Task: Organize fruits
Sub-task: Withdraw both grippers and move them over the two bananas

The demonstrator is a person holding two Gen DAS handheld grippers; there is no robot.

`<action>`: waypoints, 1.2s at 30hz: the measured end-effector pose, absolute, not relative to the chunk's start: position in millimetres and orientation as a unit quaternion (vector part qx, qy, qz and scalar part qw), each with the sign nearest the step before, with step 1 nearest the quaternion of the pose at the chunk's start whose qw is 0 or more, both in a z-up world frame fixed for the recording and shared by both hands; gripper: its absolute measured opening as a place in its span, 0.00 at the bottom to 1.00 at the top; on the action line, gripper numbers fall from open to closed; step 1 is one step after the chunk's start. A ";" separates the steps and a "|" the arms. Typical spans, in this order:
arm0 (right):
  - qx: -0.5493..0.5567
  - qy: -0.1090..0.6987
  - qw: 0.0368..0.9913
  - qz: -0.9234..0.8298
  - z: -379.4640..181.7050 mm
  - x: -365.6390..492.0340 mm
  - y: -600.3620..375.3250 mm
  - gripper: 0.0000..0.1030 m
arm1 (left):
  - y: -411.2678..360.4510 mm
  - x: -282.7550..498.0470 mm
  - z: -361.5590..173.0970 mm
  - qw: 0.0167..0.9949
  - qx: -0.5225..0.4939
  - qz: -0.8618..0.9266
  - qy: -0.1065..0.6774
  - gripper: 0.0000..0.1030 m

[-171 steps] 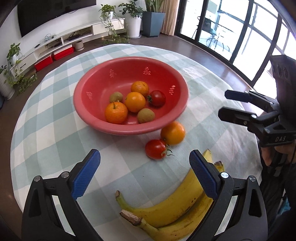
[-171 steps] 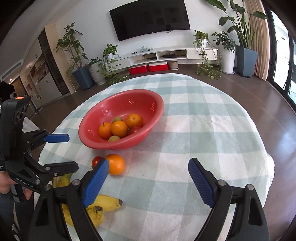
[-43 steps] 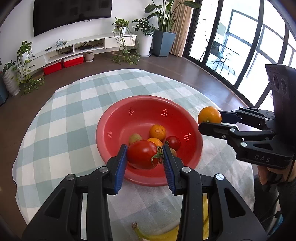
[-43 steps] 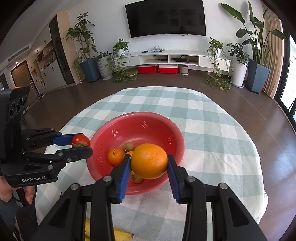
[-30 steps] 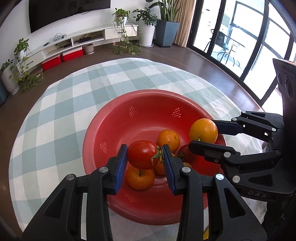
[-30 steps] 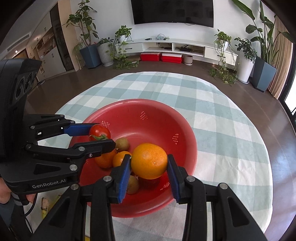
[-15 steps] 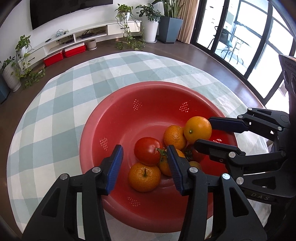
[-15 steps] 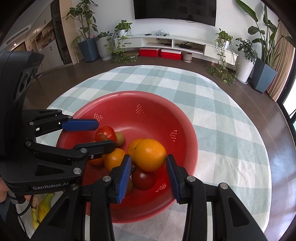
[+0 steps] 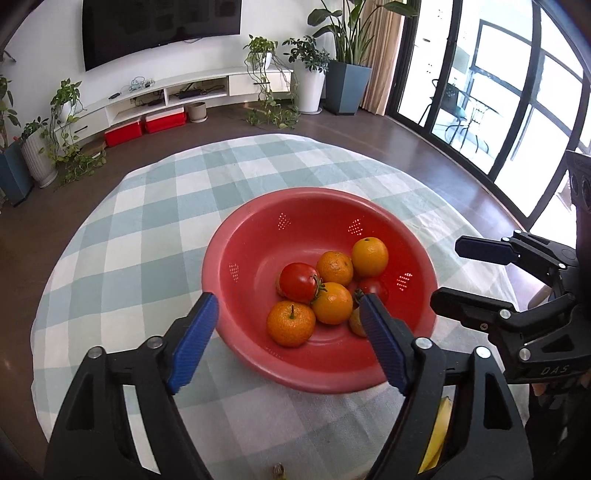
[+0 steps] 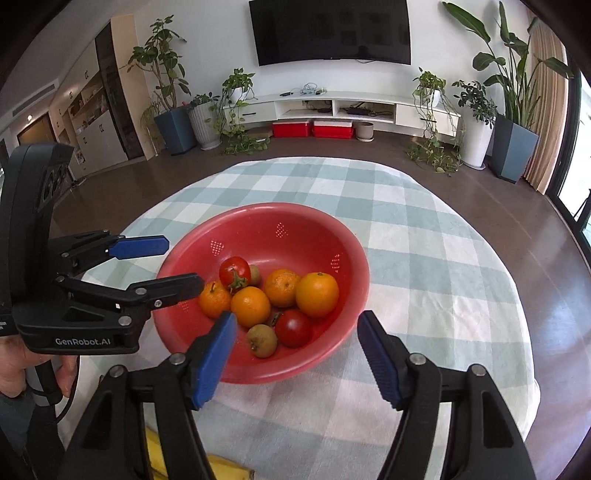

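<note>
From the right wrist view I read "GenRobot.AI" in pale letters on the black plastic body of the left tongs (image 10: 159, 263). From the left wrist view I read "DAS" on the black body of the right tongs (image 9: 469, 273).

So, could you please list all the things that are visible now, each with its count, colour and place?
bowl: one, red, on the checked cloth.
oranges: four, orange, in the bowl.
tomatoes: two, red, in the bowl.
kiwis: two seen, brown-green, in the bowl; one half hidden behind a tomato.
bananas: yellow, on the cloth at the near edge; count unclear.
tablecloth: one, white and pale green checks, over the round table.
television: one, black, on the far wall.
potted plants: several, green, along the wall.
storage boxes: two, red, under the shelf.
left hand-held gripper: black with blue pads, just opened, empty.
right hand-held gripper: same, just opened, empty.
</note>
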State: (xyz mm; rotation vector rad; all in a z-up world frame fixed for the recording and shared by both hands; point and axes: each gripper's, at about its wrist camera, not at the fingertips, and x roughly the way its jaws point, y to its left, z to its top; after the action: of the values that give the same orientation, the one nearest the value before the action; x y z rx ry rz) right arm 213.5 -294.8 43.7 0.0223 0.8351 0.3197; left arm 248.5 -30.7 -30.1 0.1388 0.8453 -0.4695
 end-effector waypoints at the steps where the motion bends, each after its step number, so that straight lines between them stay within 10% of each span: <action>1: 0.021 0.399 0.903 0.158 45.9 206.1 -297.1 0.77 | -28.7 240.2 -26.3 0.887 0.068 -0.225 0.398 0.88; 14: 0.100 0.401 0.896 0.164 34.2 96.3 -304.9 0.88 | -28.6 127.3 -12.3 0.878 0.199 -0.313 0.304 1.00; 36: 0.114 0.443 0.867 0.195 0.1 42.2 -278.8 0.88 | -64.8 124.5 -52.9 0.754 0.340 -0.401 0.392 1.00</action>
State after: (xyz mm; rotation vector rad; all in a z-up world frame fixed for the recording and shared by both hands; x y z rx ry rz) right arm 42.2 -278.8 0.1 0.2377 0.9282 0.4086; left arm 124.5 -64.8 -52.9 0.7421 0.8562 -0.8755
